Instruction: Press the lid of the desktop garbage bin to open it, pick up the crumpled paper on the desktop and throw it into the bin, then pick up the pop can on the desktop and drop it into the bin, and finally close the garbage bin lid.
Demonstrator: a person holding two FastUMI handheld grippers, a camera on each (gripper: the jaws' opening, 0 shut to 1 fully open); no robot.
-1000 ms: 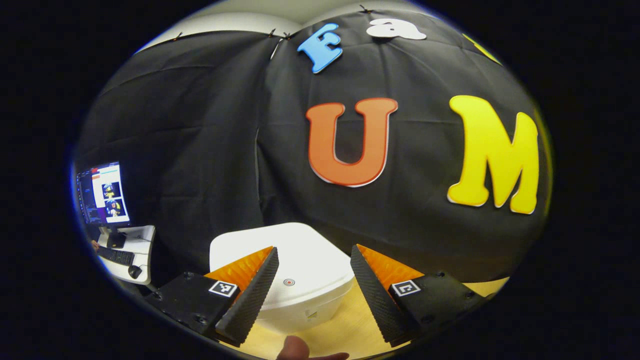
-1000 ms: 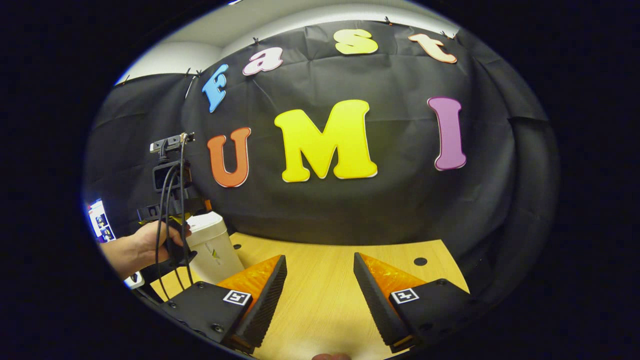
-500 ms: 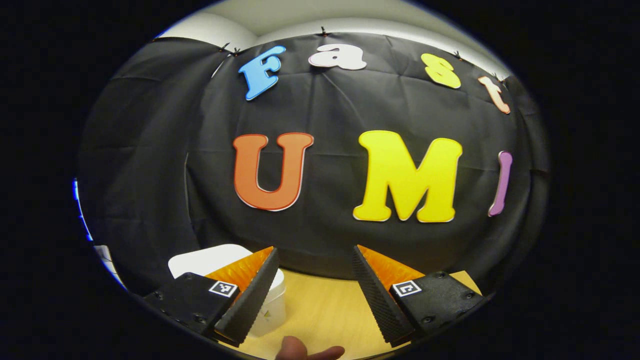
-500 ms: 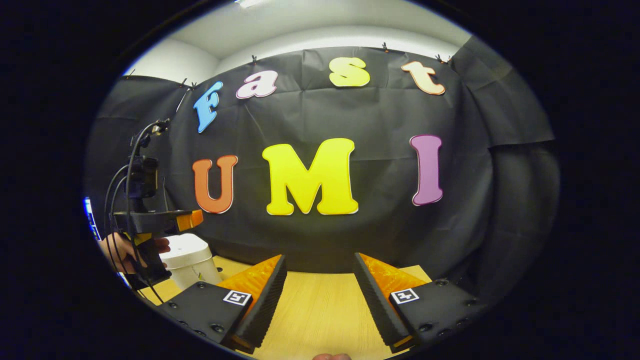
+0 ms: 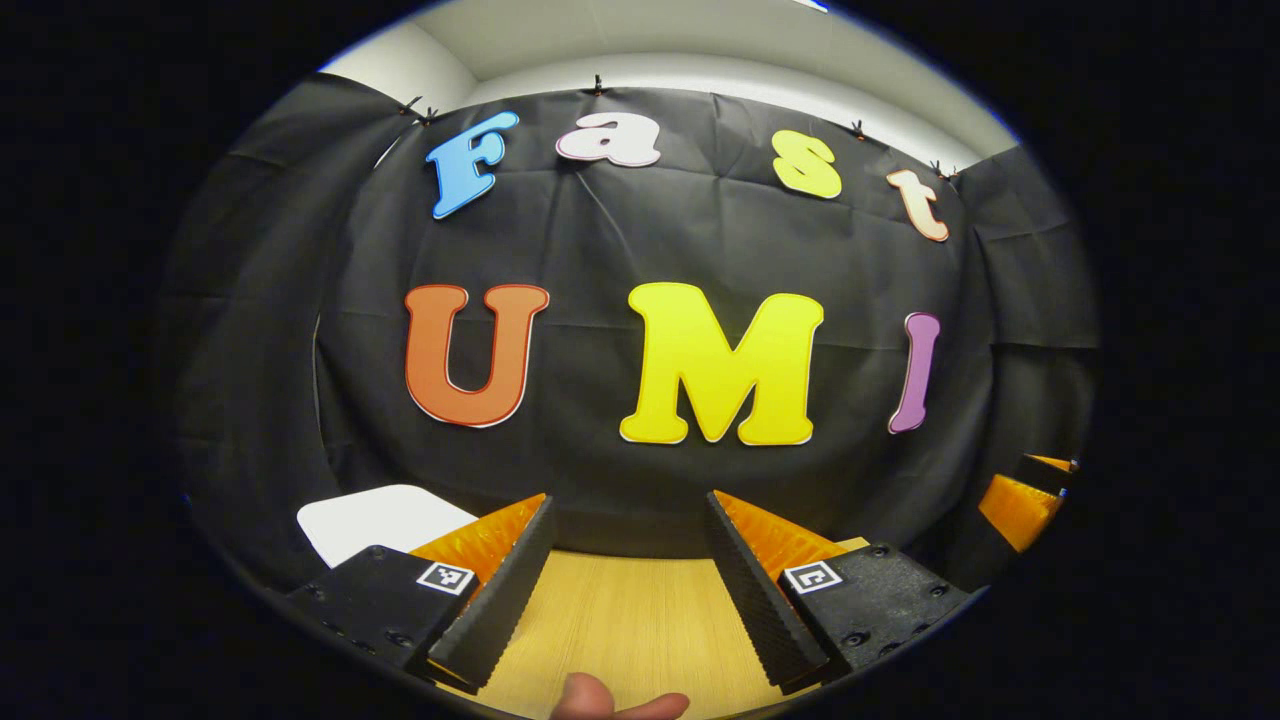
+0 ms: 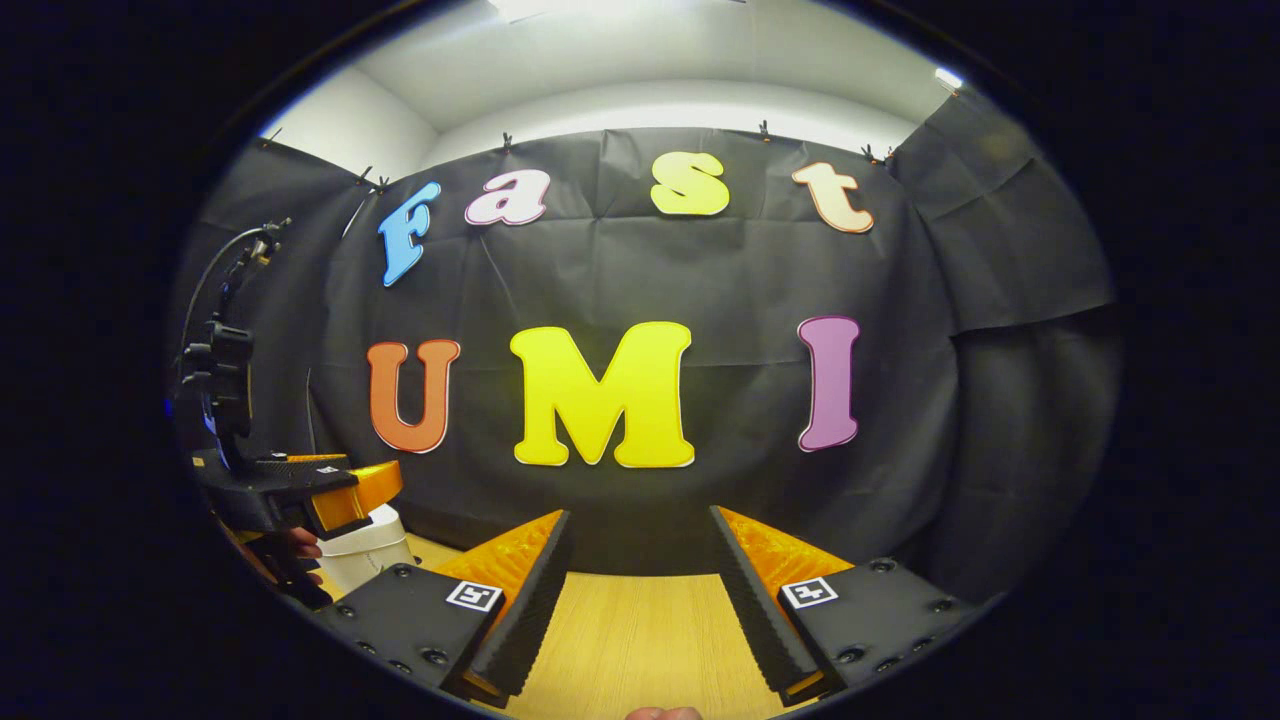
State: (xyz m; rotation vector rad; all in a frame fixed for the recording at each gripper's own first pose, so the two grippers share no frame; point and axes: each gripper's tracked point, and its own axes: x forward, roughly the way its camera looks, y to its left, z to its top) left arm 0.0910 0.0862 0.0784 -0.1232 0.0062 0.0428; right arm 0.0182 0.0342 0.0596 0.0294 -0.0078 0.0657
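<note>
- Both grippers held their fingers spread, nothing between them: left gripper (image 5: 628,580), right gripper (image 6: 632,590).
- Bin (image 5: 375,518) stood left on the desk (image 5: 620,625), lid apparently shut (paper and can unseen).
- Judged finished; next, only withdrawing.

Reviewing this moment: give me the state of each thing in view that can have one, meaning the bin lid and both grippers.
garbage bin: upright on the wooden desktop, lid down and closed.
left gripper: open, nothing between its fingers, held above the desktop, to the right of the bin.
right gripper: open, nothing between its fingers, over bare desktop.
</note>
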